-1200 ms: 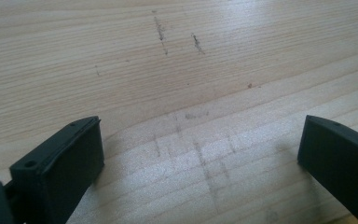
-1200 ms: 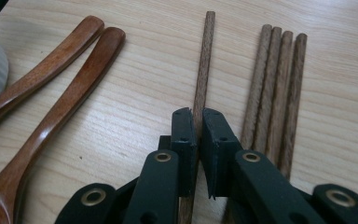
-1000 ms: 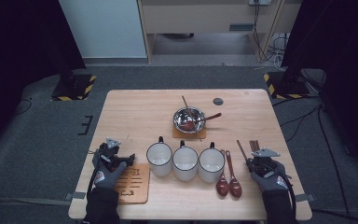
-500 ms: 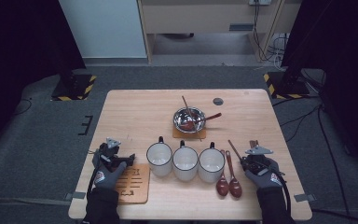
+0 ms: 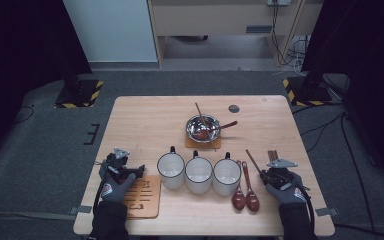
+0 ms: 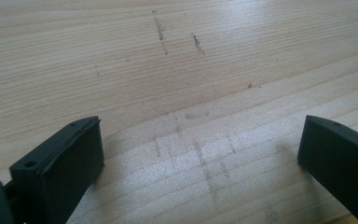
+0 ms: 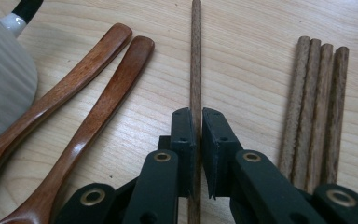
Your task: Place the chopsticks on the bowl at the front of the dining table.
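Table: light wood; all items sit on its near half.

Step in hand (judged): lift one chopstick clear of the tabletop w/ the right gripper. Jaws are pressed together, pinching that single chopstick; the stick runs straight out toward 12 o'clock in the right gripper view. In the high view the right gripper sits at approx. 4 o'clock of the table, stick angling up-left toward 11 o'clock.

Procedure notes:
- Keep the pinch square on the stick; it is thin and round, so it may roll or pivot btwn the pads.
- Raise straight up before any sideways travel. Four more chopsticks lie at 3 o'clock, near; two wooden spoons lie at 9 o'clock, near. Avoid brushing either.
- Watch the far tip; a long lever will droop if the grip is off-centre.

Left gripper: at 8 o'clock of the table, jaws spread wide, nothing btwn them, bare wood below.

Containers:
- Steel bowl on a coaster, table centre: holds a spoon and one stick; other contents cannot be told.
- Three white mugs in a row at 6 o'clock: appear empty.
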{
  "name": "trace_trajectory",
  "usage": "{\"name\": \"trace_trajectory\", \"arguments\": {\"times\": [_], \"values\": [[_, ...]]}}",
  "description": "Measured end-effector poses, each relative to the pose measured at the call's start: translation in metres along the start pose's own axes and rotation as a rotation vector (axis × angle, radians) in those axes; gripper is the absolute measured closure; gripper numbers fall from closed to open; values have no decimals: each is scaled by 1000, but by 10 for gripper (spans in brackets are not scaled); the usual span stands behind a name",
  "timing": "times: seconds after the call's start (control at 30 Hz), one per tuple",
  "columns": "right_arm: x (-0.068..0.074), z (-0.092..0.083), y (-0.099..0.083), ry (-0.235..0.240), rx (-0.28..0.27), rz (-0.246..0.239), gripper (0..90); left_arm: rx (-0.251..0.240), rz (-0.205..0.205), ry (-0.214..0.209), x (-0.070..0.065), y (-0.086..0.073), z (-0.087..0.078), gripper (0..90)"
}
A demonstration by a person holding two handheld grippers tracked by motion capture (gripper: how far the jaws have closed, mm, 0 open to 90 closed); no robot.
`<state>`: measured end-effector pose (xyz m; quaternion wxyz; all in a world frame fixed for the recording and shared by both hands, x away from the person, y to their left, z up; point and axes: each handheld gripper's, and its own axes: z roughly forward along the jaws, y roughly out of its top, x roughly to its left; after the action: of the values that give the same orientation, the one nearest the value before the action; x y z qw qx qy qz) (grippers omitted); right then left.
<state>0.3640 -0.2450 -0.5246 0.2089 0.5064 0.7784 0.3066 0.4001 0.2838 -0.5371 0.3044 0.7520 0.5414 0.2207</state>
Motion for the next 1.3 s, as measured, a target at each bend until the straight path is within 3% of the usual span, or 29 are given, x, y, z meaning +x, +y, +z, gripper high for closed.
{"name": "trace_trajectory", "arguments": {"times": [0.6, 1.3], "values": [[4, 2, 2, 20, -1, 22, 845, 0, 0, 0, 0, 0, 0, 0], [-5, -32, 31, 17, -124, 51, 845, 0, 0, 0, 0, 0, 0, 0]]}}
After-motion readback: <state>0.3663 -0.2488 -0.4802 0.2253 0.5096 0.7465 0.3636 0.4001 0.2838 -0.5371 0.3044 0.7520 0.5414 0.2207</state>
